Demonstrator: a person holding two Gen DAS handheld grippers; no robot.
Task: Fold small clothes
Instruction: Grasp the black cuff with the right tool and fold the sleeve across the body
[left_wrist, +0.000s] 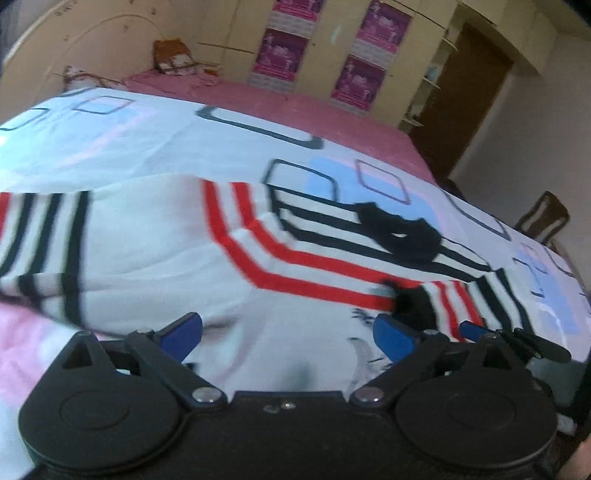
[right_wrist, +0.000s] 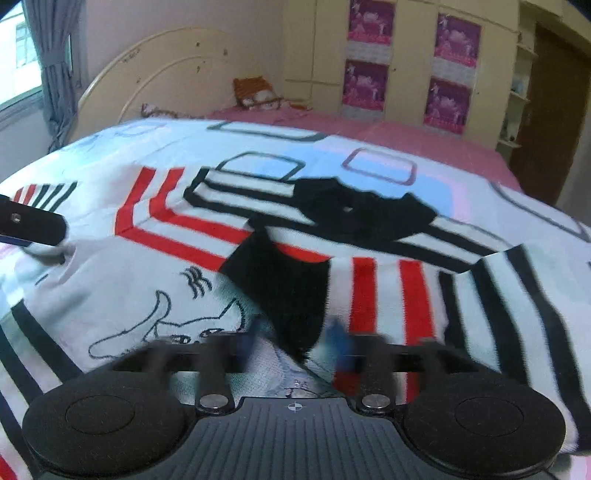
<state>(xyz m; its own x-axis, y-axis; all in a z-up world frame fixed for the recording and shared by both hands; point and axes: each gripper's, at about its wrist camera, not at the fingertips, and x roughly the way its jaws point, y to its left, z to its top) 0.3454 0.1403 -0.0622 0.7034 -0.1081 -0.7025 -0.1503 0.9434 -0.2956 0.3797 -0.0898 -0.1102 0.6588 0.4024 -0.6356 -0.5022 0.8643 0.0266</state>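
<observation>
A white sweater (left_wrist: 155, 236) with red and black stripes lies spread on the bed. Its black collar (left_wrist: 402, 236) points toward the far side. My left gripper (left_wrist: 288, 334) hovers open over plain white fabric, nothing between its blue pads. In the right wrist view the sweater (right_wrist: 110, 266) shows a cat drawing (right_wrist: 166, 325) and a striped sleeve (right_wrist: 391, 295) folded across the body. The sleeve's black cuff (right_wrist: 284, 291) reaches down between the blurred fingers of my right gripper (right_wrist: 293, 341), which stand apart and do not press it. One left finger (right_wrist: 29, 221) shows at the left edge.
A white bedspread (left_wrist: 166, 144) with blue and pink squares covers the bed, with pink sheet (right_wrist: 424, 140) beyond. A headboard (right_wrist: 155, 66) and a stuffed toy (right_wrist: 255, 92) stand at the far end. A wardrobe with posters (right_wrist: 369, 55), a brown door (left_wrist: 465, 99) and a chair (left_wrist: 543, 218) lie to the right.
</observation>
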